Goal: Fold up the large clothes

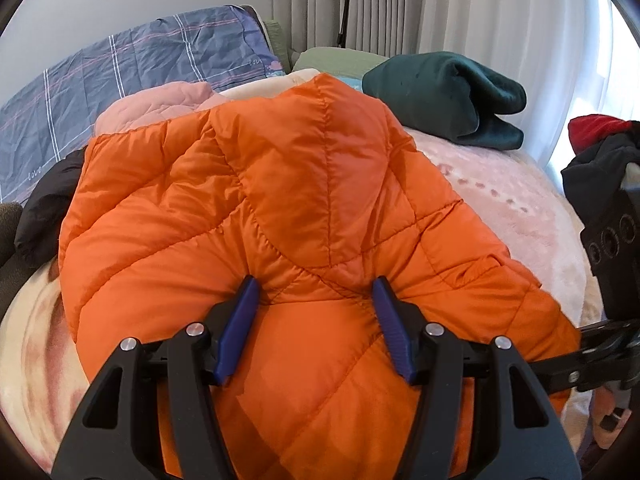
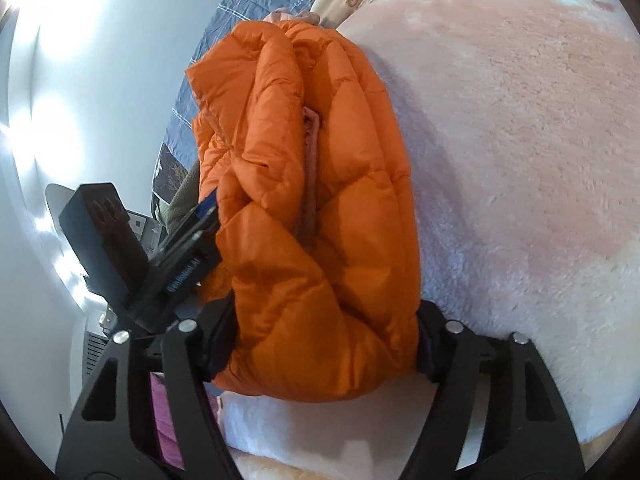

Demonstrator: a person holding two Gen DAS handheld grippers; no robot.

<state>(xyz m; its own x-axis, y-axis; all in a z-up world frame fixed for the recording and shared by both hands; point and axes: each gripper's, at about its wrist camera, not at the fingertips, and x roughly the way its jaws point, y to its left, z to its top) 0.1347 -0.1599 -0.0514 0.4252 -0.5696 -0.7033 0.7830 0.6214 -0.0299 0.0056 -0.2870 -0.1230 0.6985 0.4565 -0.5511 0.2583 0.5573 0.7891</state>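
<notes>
The orange jacket (image 1: 280, 200) is lying lengthwise away from the left gripper (image 1: 316, 300), hood end farthest; both the left gripper and the right gripper (image 2: 324, 344) are clamping its folded bulk on the bed (image 2: 520, 160).

1. The left gripper (image 1: 316, 300) has a matte black frame with two forked arms, each with triangular cut-outs.
2. Its fingers (image 1: 240, 328) carry blue ribbed pads, long and tapered.
3. Round silver pins sit at the arm joints, two on each side.
4. The right gripper (image 2: 324, 340) has the same black frame and silver pins; its pads are mostly hidden.
5. In the right wrist view, the left gripper's body is a black block with round recesses and small white lettering, too blurred to read.
</notes>
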